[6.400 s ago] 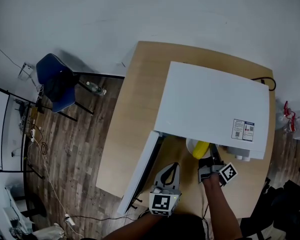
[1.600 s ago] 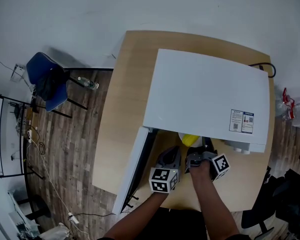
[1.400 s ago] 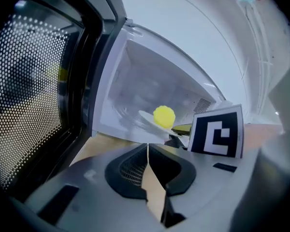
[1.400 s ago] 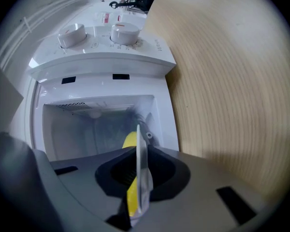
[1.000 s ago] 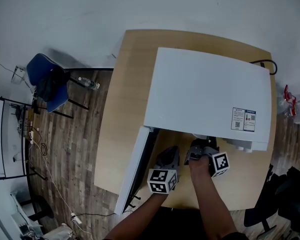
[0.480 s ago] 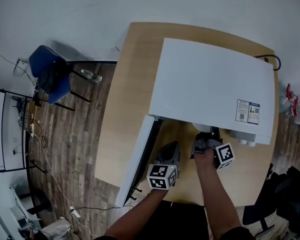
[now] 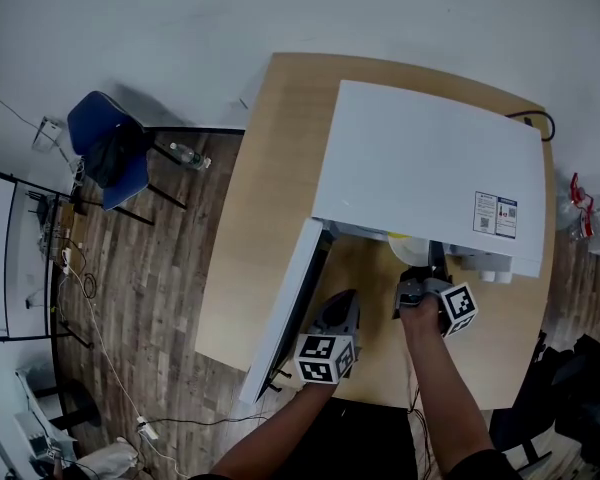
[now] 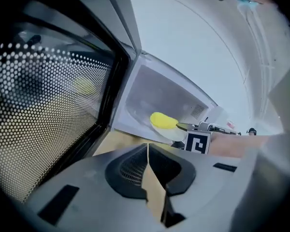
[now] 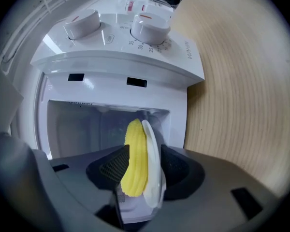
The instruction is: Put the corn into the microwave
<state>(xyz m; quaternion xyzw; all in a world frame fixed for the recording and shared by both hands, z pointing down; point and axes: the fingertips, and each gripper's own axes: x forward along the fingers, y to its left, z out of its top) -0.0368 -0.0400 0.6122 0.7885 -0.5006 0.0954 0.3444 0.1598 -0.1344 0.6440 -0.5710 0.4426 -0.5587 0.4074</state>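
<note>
A: State at that frame?

B: My left gripper (image 8: 148,151) was closed on nothing and hung beside the open door (image 8: 48,105). The corn (image 9: 134,158) lay on its plate (image 9: 152,144) inside the microwave (image 7: 430,183). My right gripper (image 9: 141,166) had just been opening, with both between its jaws.

A: Advice? Changes?

B: I judged it best to back straight out, level, without clipping the plate's rim. Six seconds earlier the corn sat out front of the opening.
</note>
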